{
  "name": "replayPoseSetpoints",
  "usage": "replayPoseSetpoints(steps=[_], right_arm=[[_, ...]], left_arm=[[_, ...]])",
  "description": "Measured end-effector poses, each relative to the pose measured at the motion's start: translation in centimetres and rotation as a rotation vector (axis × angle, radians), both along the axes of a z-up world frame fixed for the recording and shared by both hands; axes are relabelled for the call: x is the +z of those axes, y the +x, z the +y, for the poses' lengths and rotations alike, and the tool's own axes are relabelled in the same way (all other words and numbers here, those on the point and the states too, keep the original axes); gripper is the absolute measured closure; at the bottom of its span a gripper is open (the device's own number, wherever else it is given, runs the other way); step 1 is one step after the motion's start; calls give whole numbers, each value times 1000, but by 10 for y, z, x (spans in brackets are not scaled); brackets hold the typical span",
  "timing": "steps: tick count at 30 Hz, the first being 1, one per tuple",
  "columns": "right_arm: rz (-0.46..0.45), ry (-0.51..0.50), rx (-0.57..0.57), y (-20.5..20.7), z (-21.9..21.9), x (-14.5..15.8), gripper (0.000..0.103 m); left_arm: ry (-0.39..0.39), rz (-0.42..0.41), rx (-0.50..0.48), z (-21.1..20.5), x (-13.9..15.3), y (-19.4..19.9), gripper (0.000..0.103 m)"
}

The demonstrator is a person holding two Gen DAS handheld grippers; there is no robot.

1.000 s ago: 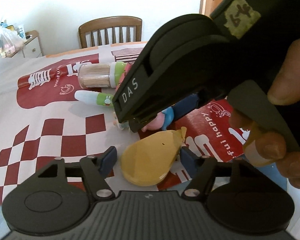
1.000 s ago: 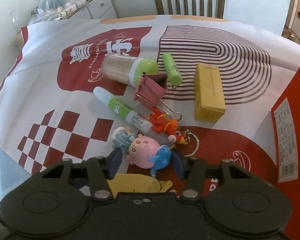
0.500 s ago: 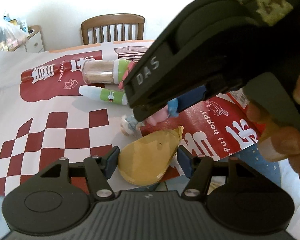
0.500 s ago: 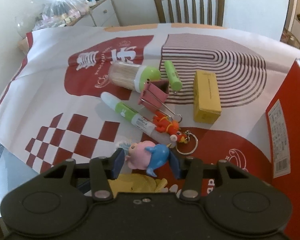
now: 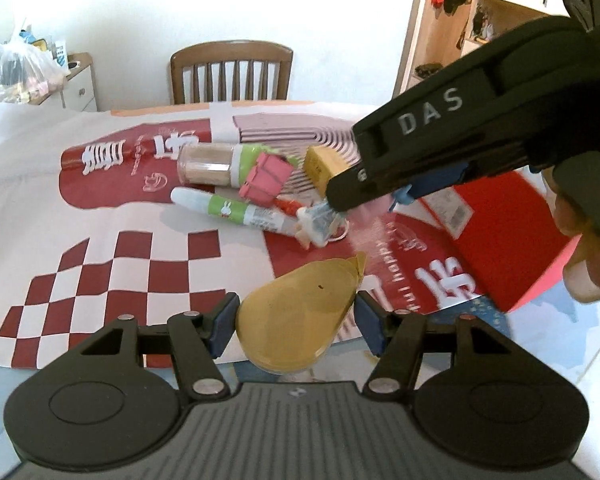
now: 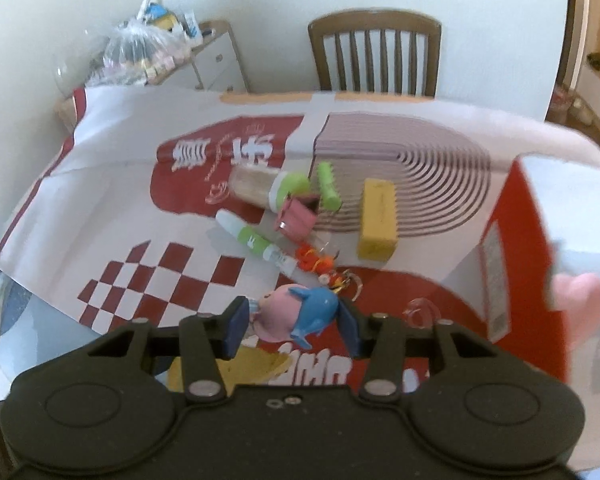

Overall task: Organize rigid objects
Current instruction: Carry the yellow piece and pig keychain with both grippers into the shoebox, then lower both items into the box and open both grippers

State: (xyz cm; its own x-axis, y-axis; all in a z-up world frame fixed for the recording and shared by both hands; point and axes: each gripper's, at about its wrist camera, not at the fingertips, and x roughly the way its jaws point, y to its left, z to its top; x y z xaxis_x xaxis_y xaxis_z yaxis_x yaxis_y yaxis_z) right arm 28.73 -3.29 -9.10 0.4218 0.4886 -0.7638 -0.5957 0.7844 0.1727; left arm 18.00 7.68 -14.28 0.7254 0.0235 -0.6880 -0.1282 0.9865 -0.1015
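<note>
A: Right wrist view first: the right gripper (image 6: 294,320) has its jaws closed on the pink and blue figurine (image 6: 296,314), pads pressing both sides. A second ago the toy lay on the printed paper (image 6: 140,200) between the open jaws; now it hangs clear of the sheet and the whole scene sits lower and farther off.

B: So the pick is done and the lift is under way. What about the other one?

A: The left gripper (image 5: 296,320) has a flat yellow pear-shaped piece (image 5: 300,320) between its jaws. The left pad touches its edge; on the right I cannot tell whether the pad makes contact. It sat between those jaws the same way a second ago.

B: And the rest of the pile?

A: Ahead of the right jaws, untouched: the glue stick (image 6: 256,244), the toothpick jar (image 6: 268,188), the pink binder clip (image 6: 298,220), the green tube (image 6: 328,192), the orange keychain (image 6: 320,266) and the yellow box (image 6: 378,222). The red carton (image 6: 516,256) stands to the right of the jaws, well clear of the figurine.

B: Then I judge the carton the likely destination, though nothing shows that for certain. The figurine is rounded and glossy, so it could twist in the pads while carried.

A: Agreed. One item is off the sheet; the others are not yet sorted.
</note>
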Motion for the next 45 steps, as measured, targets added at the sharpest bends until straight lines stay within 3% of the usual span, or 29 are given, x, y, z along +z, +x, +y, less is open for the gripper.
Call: replayPoseSetpoints(steps=[15,28,38,45], right_arm=[[-108,88,-100,1,-89,58,56],[-129,108,-154,20,-180,67,56],[-110,94,-173,49,-238,54,56],[-96,75,-190,76,-271,37,56]], left_arm=[[41,-65,-21,-42,67,-3,41],[65,-120,-21,-98,109,30,41],[106,-27,-110,-169,99,69,41],[122,39,-120,-202,83,102,41]])
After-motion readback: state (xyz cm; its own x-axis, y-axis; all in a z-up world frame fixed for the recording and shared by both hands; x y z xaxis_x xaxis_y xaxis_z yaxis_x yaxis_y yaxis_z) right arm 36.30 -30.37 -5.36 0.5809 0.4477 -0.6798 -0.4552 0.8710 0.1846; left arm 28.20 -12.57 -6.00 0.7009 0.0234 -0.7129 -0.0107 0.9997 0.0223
